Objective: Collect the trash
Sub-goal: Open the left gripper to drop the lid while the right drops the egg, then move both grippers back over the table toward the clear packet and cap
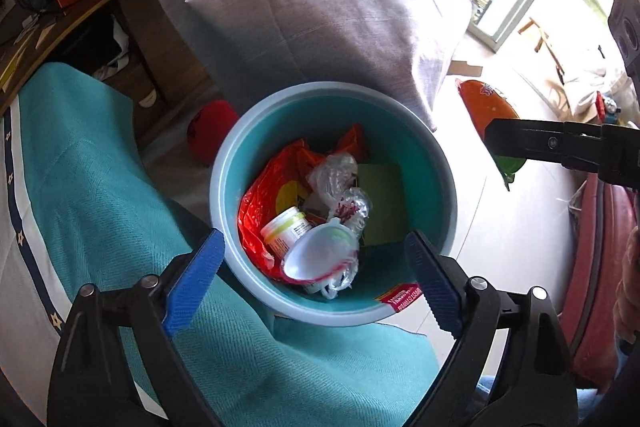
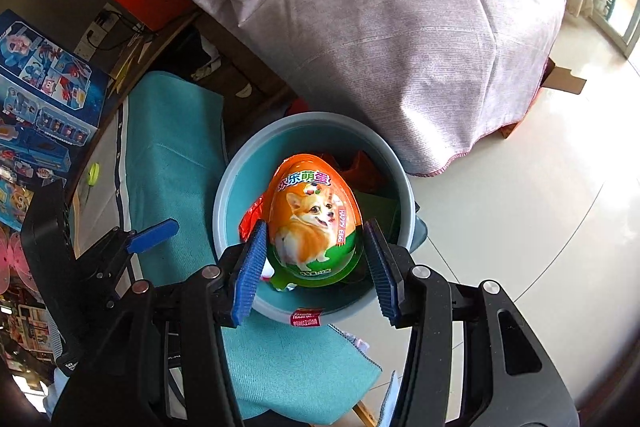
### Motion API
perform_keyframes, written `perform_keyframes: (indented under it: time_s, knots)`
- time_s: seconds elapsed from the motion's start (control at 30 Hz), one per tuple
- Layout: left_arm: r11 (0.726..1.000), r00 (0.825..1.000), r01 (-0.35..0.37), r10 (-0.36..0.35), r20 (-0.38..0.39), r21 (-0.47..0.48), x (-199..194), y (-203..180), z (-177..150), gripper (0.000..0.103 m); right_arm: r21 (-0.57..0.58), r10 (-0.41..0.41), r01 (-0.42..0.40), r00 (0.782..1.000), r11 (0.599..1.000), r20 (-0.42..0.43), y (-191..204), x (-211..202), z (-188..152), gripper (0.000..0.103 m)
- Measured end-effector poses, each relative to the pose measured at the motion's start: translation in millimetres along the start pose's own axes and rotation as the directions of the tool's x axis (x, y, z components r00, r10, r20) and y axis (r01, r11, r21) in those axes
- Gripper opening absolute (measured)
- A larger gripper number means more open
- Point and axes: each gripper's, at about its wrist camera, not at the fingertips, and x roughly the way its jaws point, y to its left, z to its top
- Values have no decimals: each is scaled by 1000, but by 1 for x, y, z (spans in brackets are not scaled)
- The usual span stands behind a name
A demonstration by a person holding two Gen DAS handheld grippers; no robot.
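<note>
Two grippers over the bin (image 1: 236, 163): left gripper (image 1: 314, 279), jaws wide and empty, above trash already inside; right gripper (image 2: 316, 263) clamps the egg-shaped package (image 2: 314, 223) above the bin's mouth, apparently positioned for dropping.

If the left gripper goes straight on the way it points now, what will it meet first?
Probably the trash in the blue bin. The left gripper hangs open over the bin's mouth, so the white plastic cup lying on top looks first in line, though depth is hard to judge.
</note>
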Motion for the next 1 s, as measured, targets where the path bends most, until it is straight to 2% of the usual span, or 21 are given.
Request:
perform_keyframes:
  time_s: [0.5,0.6,0.73,0.9,1.0]
  knots:
    - [994,1000,28,-27,15,-105,-21,42,-22,97,-43,-7,4,998,999,-57,37,34,10,48]
    - [993,1000,27,-25,17,-111,-24,48,-27,97,-48,-5,2,998,999,-59,47,35,10,65]
    - [992,1000,24,-21,23,-121,-30,57,-32,97,-54,-13,11,999,999,-53,58,34,8,74]
    - [991,999,18,-13,38,-136,-41,70,-42,97,-55,-23,20,998,998,-54,70,33,3,81]
    - [989,999,12,-5,44,-145,-49,79,-51,97,-59,-33,29,997,998,-69,79,34,-1,81]
